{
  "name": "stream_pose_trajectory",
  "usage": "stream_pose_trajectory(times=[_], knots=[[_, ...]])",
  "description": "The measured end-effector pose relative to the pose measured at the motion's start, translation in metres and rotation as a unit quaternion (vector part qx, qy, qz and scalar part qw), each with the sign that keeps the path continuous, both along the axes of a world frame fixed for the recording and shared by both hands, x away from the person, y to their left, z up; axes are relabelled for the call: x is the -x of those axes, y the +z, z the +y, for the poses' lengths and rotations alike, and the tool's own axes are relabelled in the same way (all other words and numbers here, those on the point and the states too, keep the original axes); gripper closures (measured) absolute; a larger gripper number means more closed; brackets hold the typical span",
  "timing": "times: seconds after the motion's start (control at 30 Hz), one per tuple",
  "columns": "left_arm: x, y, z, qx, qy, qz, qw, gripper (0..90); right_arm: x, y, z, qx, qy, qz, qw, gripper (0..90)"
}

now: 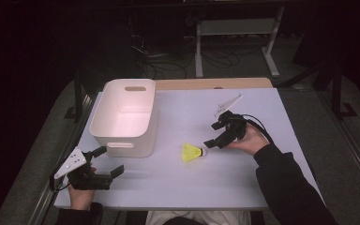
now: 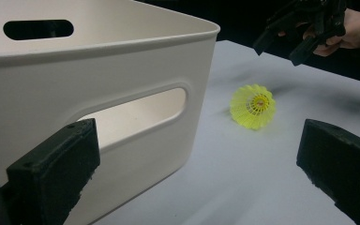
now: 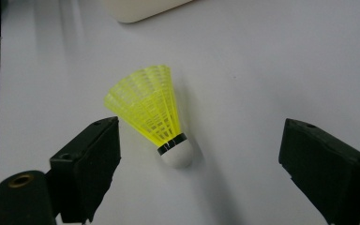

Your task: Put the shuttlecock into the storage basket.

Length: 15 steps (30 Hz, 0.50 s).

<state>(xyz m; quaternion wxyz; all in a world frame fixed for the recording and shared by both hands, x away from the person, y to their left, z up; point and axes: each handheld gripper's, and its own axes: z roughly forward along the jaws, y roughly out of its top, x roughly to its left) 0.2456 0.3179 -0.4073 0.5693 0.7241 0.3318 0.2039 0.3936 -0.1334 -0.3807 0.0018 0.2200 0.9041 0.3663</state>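
Note:
A yellow shuttlecock (image 1: 192, 152) with a white cork tip lies on its side on the white table (image 1: 243, 178), just right of a white plastic bin (image 1: 104, 136). My right gripper (image 1: 211, 135) is open just right of the shuttlecock. In the right gripper view the shuttlecock (image 3: 152, 110) rests on the table between and slightly ahead of the spread jaws of my right gripper (image 3: 201, 136), touching neither. My left gripper (image 1: 112, 159) stands open near the front left edge, beside the bin's near wall. From the left gripper view, the shuttlecock (image 2: 253, 107) and the right gripper (image 2: 281, 42) lie beyond my left gripper (image 2: 197, 136).
The bin (image 2: 122, 61) has cut-out handles and looks empty inside. A wooden strip runs along the table's far edge. Beyond it are a metal frame and cables on a dark floor. Bare tabletop lies in front of the shuttlecock.

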Motion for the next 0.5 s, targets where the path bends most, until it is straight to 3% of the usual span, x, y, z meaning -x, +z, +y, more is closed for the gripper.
stream_pose_trajectory(times=[0.5], knots=[[0.0,0.0,0.0,-0.001,-0.002,0.001,1.0,0.0,0.005,-0.011,0.007,0.011,0.063,0.003,0.9979,7.0]])
